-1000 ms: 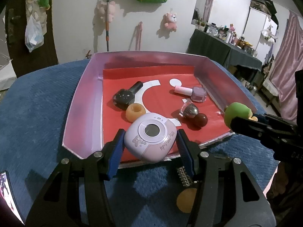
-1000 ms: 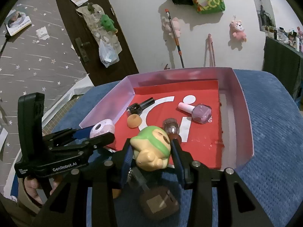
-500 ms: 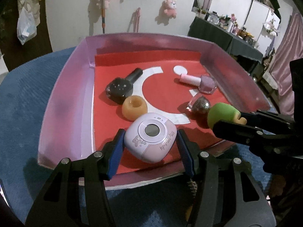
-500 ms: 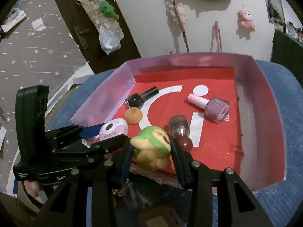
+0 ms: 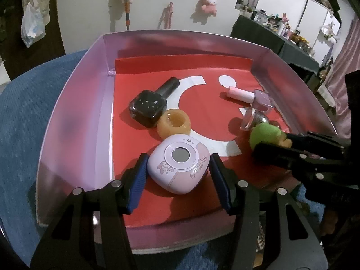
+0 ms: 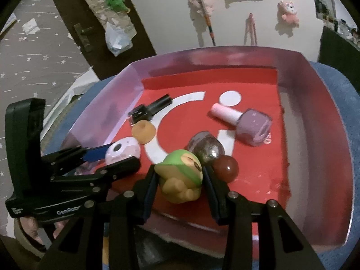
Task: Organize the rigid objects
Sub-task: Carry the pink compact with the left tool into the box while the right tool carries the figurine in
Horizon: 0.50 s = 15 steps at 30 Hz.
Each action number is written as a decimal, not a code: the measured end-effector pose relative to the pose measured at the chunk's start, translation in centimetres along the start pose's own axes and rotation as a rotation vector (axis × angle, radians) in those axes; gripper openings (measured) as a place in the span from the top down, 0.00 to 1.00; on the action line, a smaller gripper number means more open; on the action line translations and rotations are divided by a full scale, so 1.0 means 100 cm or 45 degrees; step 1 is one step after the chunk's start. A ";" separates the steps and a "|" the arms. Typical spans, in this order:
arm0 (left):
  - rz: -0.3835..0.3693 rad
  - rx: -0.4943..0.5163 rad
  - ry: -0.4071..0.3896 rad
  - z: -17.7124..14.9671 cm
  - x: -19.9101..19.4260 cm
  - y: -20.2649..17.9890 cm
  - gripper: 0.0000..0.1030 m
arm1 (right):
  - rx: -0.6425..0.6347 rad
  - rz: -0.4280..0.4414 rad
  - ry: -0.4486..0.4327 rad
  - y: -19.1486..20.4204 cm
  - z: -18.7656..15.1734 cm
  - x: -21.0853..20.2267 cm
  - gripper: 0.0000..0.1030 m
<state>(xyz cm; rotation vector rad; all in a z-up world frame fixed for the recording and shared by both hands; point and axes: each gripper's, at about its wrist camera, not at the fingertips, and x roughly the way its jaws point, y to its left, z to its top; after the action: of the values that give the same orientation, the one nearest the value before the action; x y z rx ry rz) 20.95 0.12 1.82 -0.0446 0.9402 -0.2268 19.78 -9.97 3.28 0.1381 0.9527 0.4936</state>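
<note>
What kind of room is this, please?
Probably a bedroom or living room in a home: plush toys hang on the wall, a side table is crowded with bottles, and a pink curtain hangs at the right.

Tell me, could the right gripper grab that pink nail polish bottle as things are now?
Probably not yet: the right gripper is shut on the green toy. The pink nail polish bottle lies uncovered in the tray.
</note>
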 end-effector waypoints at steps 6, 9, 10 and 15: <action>0.009 -0.003 -0.004 0.007 0.006 -0.001 0.49 | 0.009 -0.095 -0.017 -0.012 0.006 0.003 0.58; 0.028 -0.002 -0.011 0.008 0.008 -0.002 0.49 | 0.029 -0.094 -0.030 -0.018 0.008 0.003 0.58; 0.033 -0.003 -0.015 0.009 0.009 -0.002 0.49 | 0.023 -0.107 -0.038 -0.017 0.010 0.003 0.58; 0.047 -0.009 -0.027 0.009 0.010 -0.001 0.49 | -0.007 -0.192 -0.068 -0.017 0.014 0.005 0.58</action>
<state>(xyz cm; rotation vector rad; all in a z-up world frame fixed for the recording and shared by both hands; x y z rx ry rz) 22.24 -0.23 1.55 -0.0361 0.9199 -0.1885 21.74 -11.15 3.19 0.0732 0.9020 0.3519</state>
